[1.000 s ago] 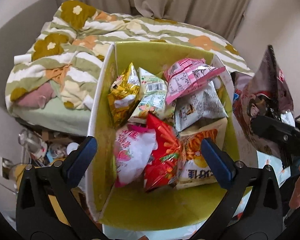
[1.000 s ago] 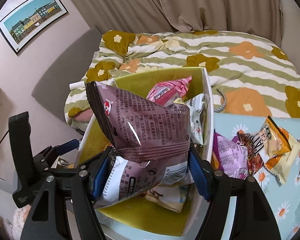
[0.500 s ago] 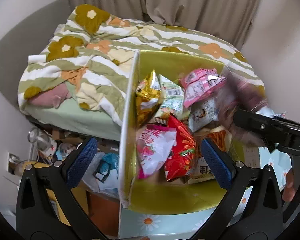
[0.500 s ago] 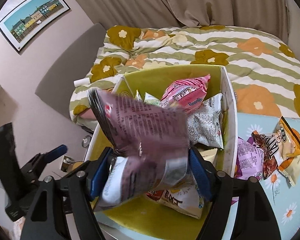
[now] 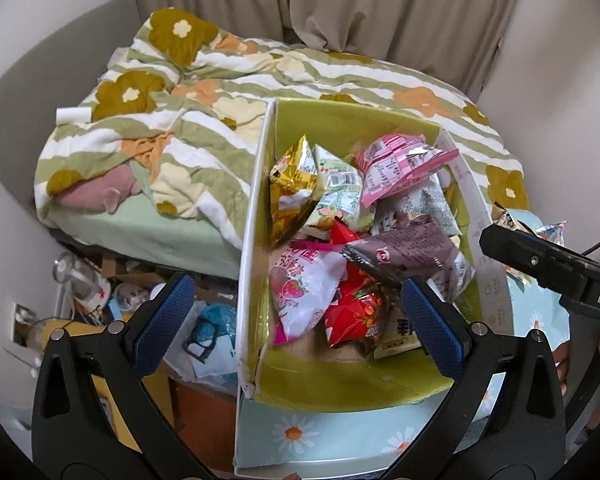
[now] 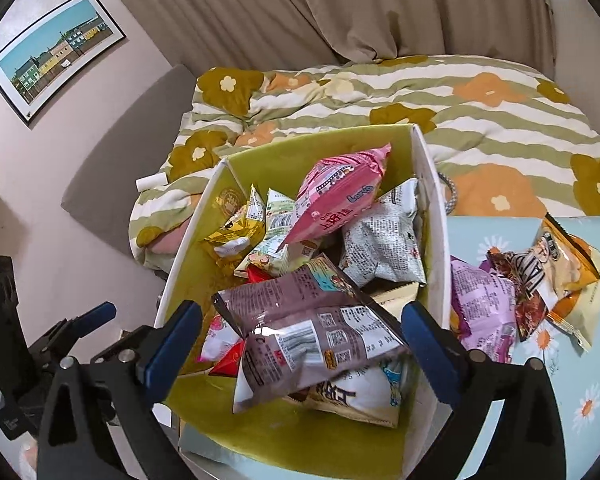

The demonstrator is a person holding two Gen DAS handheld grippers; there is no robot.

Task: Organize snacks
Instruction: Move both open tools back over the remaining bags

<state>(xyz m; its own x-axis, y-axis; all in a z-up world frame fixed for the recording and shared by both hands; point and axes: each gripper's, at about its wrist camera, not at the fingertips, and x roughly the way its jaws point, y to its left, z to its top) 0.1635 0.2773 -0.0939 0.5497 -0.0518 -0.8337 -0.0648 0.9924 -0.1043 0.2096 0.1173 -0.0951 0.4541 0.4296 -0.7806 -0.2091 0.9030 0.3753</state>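
A mauve bag (image 6: 312,332) lies atop other snacks in the green box (image 6: 204,240). Above it, the right tool (image 6: 300,340) is spread wide, empty. The left tool (image 5: 296,320) is also released.

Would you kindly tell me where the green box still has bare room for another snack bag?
The green box has bare floor along its near wall and beside its left wall. The middle and far right are crowded, with the mauve bag lying on top. The right tool is open.
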